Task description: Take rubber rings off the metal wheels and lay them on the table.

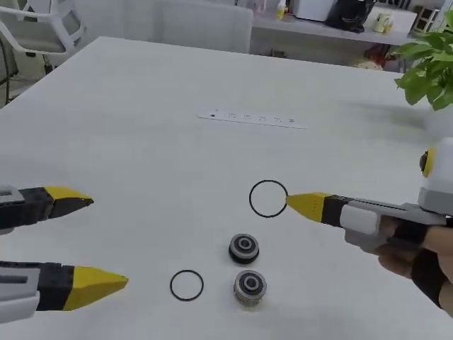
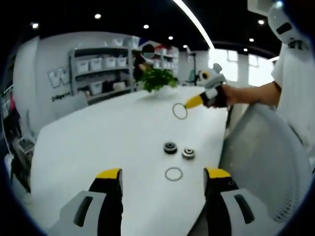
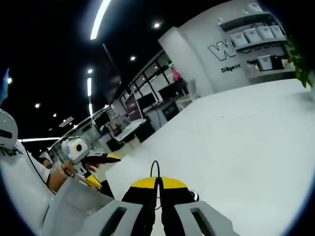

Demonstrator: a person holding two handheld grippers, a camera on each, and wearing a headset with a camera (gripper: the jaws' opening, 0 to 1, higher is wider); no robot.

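White tabletop in an open office, with a power strip farther back and a potted plant at the right edge.

Right tool: jaws pressed together on the edge of a thin black rubber ring. It appears to be held clear of the tabletop, beyond the two wheels. In the right gripper view it rises as a fine arc from the closed tips.

Left tool: jaws wide apart, holding nothing, to the left of the wheels.

A second ring lies flat on the tabletop near the nearer wheel, not touching it. The farther wheel shows a darker rim and may have a ring on it; at this size that cannot be told.

Handling: the ring is judged very light, soft and stretchy. It holds a round shape when pinched at one point but would deform under a pull. A pinch across the cord anywhere on the loop should suffice. It is best released low and flat, since a ring let go on edge could roll. The wheels look hard, smooth and dense, and are likely to slide or roll if pushed from the side.
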